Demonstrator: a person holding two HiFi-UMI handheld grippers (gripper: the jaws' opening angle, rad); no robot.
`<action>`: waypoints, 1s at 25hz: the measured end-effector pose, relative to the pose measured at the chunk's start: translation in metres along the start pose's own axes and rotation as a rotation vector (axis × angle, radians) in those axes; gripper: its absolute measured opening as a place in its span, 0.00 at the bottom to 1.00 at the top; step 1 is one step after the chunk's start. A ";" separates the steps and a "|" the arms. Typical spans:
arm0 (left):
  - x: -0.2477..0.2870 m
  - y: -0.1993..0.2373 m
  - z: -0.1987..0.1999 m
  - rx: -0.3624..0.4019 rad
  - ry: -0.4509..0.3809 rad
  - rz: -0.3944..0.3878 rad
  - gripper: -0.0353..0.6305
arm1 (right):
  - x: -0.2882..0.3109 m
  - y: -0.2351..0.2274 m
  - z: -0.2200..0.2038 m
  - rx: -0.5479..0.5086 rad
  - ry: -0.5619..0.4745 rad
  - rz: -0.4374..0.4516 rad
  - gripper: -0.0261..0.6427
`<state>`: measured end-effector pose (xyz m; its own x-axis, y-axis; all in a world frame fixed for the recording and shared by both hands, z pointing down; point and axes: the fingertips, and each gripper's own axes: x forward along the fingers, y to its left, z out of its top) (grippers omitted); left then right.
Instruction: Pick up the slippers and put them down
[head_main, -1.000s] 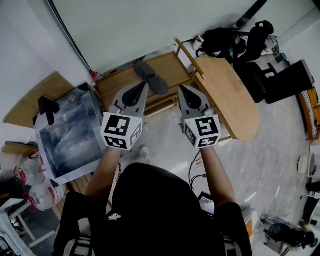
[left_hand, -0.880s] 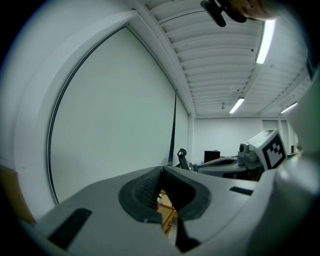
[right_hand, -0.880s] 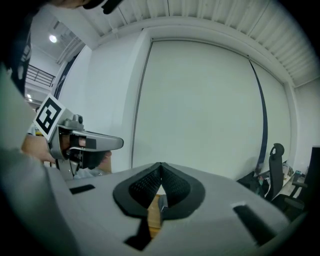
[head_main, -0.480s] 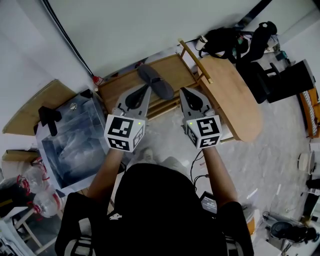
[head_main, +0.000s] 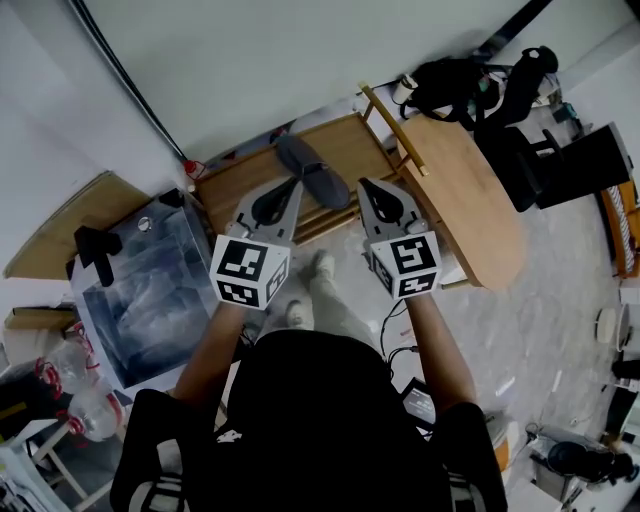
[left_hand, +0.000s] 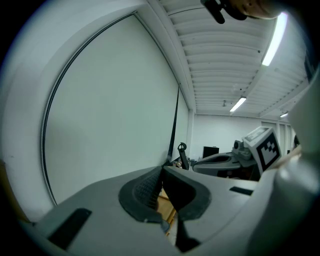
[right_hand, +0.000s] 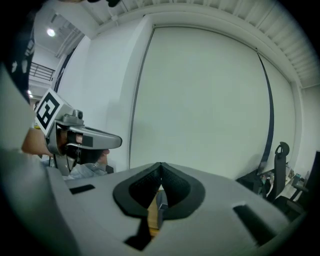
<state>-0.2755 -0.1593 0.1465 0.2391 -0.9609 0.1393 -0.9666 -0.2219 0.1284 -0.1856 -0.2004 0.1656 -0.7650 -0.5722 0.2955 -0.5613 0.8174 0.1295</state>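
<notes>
A pair of dark grey slippers (head_main: 312, 170) lies on a low wooden rack (head_main: 235, 185) against the white wall. In the head view my left gripper (head_main: 296, 184) is shut and empty, its tip just short of the slippers' near left edge. My right gripper (head_main: 364, 183) is shut too, empty, a little right of the slippers. In the left gripper view the left gripper (left_hand: 161, 169) shows pads meeting, with wall and a strip of wood beyond. In the right gripper view the right gripper (right_hand: 161, 164) is closed in the same way.
An oval wooden tabletop (head_main: 460, 190) leans at the right of the rack. A clear plastic box (head_main: 150, 285) stands at the left, with plastic bottles (head_main: 75, 400) below it. Black chairs and bags (head_main: 500, 80) crowd the upper right. The person's white shoes (head_main: 321, 265) stand on marbled floor.
The person has stepped toward the rack, one shoe now forward. Both shut grippers have come down and nearer to the slippers, side by side.
</notes>
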 end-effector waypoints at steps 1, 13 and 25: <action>0.003 0.003 -0.001 -0.002 0.005 0.005 0.06 | 0.004 -0.003 -0.001 0.005 0.003 0.005 0.02; 0.070 0.029 -0.023 -0.021 0.081 0.037 0.06 | 0.055 -0.047 -0.023 0.040 0.041 0.062 0.02; 0.129 0.058 -0.061 -0.059 0.171 0.093 0.06 | 0.111 -0.085 -0.064 0.091 0.112 0.157 0.02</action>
<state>-0.2947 -0.2859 0.2319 0.1662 -0.9337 0.3172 -0.9794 -0.1189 0.1634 -0.2027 -0.3295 0.2477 -0.8084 -0.4231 0.4091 -0.4681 0.8836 -0.0110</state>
